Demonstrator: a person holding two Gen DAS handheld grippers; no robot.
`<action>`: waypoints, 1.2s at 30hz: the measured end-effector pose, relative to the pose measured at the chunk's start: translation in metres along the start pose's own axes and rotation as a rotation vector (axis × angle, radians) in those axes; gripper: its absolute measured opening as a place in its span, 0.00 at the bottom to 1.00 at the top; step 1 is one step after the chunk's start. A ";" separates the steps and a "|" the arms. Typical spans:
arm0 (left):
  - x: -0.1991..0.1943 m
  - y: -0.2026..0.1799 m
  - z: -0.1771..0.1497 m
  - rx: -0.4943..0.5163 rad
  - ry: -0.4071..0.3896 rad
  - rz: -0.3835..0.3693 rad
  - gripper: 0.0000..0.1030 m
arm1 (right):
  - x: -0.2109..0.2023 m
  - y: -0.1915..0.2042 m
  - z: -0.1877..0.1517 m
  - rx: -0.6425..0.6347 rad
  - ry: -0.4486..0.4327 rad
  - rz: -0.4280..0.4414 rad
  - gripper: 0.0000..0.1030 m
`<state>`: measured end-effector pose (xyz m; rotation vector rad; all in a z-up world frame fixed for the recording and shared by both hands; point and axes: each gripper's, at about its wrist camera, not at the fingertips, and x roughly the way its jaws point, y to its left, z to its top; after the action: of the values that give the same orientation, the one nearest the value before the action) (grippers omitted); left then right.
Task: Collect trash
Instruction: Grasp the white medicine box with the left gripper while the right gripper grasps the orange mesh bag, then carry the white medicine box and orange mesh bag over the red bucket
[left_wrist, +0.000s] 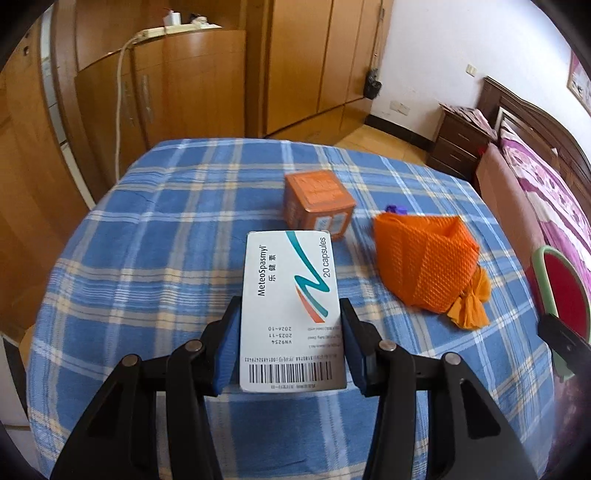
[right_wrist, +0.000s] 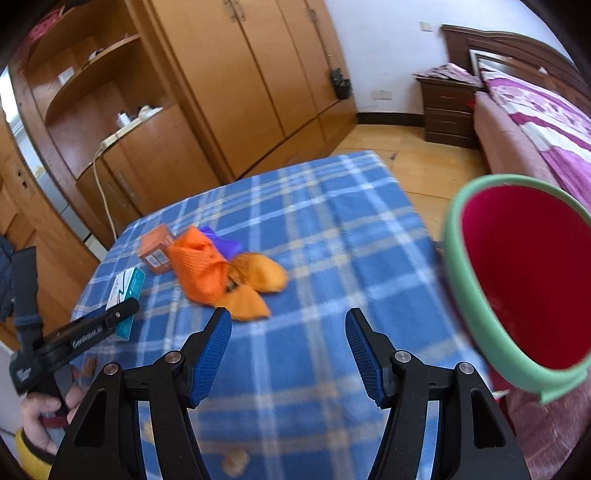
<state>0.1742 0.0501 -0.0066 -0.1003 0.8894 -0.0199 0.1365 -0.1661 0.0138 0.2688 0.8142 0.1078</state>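
Observation:
My left gripper (left_wrist: 290, 317) is shut on a white medicine box (left_wrist: 291, 306), held a little above the blue plaid tablecloth (left_wrist: 166, 229). The box also shows in the right wrist view (right_wrist: 125, 291), with the left gripper (right_wrist: 122, 314) on it. An orange cube box (left_wrist: 317, 203) and an orange mesh net (left_wrist: 424, 266) with crumpled orange paper lie beyond it. My right gripper (right_wrist: 288, 321) is open and empty above the cloth. The net (right_wrist: 203, 269), the orange box (right_wrist: 157, 249) and a purple scrap (right_wrist: 221, 240) lie ahead of it. A red bin with a green rim (right_wrist: 517, 288) is at the right.
Wooden wardrobes (left_wrist: 295, 66) and a low cabinet (left_wrist: 177, 85) stand behind the table. A bed (left_wrist: 546, 184) and a nightstand (left_wrist: 458, 144) are at the right. The bin's rim (left_wrist: 554, 288) shows past the table's right edge. Small orange crumbs (right_wrist: 234, 461) lie on the near cloth.

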 end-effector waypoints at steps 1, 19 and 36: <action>-0.002 0.002 0.000 -0.003 -0.007 0.006 0.50 | 0.005 0.005 0.003 -0.006 0.006 0.011 0.64; 0.001 0.042 -0.009 -0.133 -0.001 -0.013 0.50 | 0.087 0.077 0.034 -0.189 0.046 0.085 0.24; -0.019 0.022 -0.019 -0.115 -0.014 -0.066 0.50 | 0.017 0.066 0.010 -0.090 -0.058 0.189 0.06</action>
<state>0.1469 0.0719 -0.0060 -0.2367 0.8725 -0.0294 0.1561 -0.1014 0.0265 0.2623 0.7232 0.3119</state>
